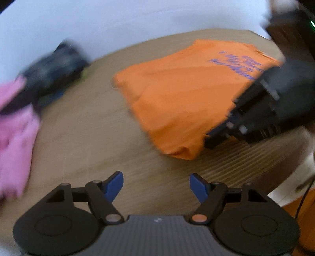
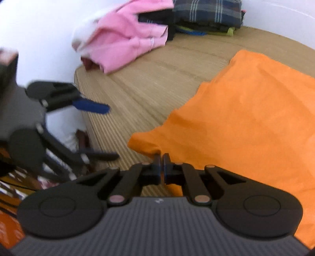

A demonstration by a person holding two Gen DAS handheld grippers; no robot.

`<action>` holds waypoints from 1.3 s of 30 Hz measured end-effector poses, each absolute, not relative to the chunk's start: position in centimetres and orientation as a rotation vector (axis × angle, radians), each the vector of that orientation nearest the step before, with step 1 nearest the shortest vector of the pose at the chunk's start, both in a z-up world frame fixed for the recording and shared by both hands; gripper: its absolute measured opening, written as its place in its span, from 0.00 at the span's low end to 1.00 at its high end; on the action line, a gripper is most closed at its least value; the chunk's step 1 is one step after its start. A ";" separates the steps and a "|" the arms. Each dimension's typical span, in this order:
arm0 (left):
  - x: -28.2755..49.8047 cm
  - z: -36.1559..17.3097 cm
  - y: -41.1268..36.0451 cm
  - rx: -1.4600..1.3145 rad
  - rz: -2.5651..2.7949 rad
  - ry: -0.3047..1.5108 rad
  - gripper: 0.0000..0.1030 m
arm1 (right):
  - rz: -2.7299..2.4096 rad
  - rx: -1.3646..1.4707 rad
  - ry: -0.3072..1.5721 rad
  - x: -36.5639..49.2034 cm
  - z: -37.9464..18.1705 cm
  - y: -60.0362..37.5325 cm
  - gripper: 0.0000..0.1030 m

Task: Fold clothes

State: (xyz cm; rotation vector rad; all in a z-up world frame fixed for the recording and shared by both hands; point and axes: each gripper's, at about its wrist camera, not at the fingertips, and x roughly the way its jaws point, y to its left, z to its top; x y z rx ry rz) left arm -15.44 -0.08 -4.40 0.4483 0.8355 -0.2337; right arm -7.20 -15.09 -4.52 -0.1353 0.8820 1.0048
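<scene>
An orange T-shirt [image 1: 183, 98] lies on the wooden table [image 1: 94, 141], partly folded into a thick flat packet, with blue printed letters [image 1: 236, 63] on its far part. The right gripper [image 2: 161, 157] is clenched at the near corner of this shirt; its two blue-lined fingers [image 2: 157, 163] stand pressed together, and the orange edge meets their tips, so it seems to pinch a thin fold of the fabric, though the blur does not let me be fully sure. In the left wrist view the same gripper [image 1: 211, 143] is seen as a dark body reaching down to the right edge of the shirt. The left gripper [image 1: 156, 187] is released: its blue pads [image 1: 115, 184] stand wide apart with only bare table between them, near the shirt but not touching it. In the right wrist view it [image 2: 110, 132] hangs at the left side, over the table edge, one blue finger [image 2: 92, 106] pointing toward the shirt. At the far side of the table a pink garment [image 2: 126, 37] lies crumpled, and just beside it a folded dark plaid garment [image 2: 206, 11] rests on other folded clothes [image 2: 204, 29]. Behind the table is a white wall [image 1: 118, 25].
</scene>
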 end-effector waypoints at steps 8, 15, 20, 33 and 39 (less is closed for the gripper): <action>-12.9 -4.9 -3.3 0.682 -0.435 0.655 0.66 | 1.057 -0.211 0.832 -6.6 -2.0 -15.7 0.05; -11.8 -6.2 -4.1 0.683 -0.535 0.743 0.04 | 0.960 -0.157 0.802 -6.5 -1.3 -17.4 0.09; -10.7 -4.7 -1.3 0.419 -0.412 0.783 0.04 | 0.562 -0.031 0.745 -7.3 -0.4 -27.4 0.44; -9.3 -1.3 -1.0 0.132 -0.279 0.781 0.05 | -0.442 0.337 0.723 -7.4 -5.4 -51.4 0.58; -9.1 -1.3 -0.6 0.069 -0.246 0.799 0.05 | -0.328 0.428 0.709 -6.1 -7.2 -51.3 0.48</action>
